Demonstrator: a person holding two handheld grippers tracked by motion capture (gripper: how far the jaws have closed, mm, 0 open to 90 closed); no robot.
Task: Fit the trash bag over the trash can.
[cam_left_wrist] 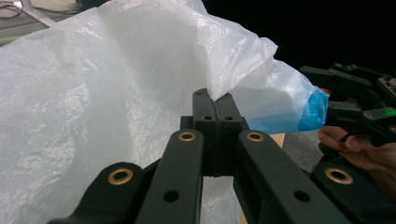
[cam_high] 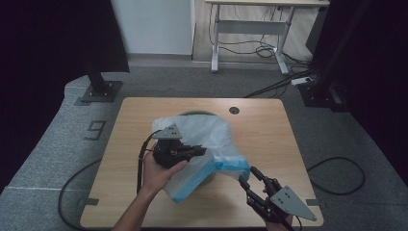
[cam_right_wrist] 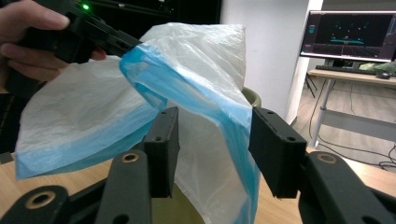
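A figure "9" is marked on the grey floor [cam_high: 96, 129].

- High view: even, moderate light on the table [cam_high: 269, 144]; the upper left and upper right of the frame fall into near-black. Straight edges bow slightly toward the borders.
- Left gripper view: the plastic bag [cam_left_wrist: 93, 93] is brightly lit and translucent, with mild glare at the top; the background at upper right is black. The near jaws are soft.
- Right gripper view: the monitor [cam_right_wrist: 352, 35] at upper right glows; the near jaws are blurred.
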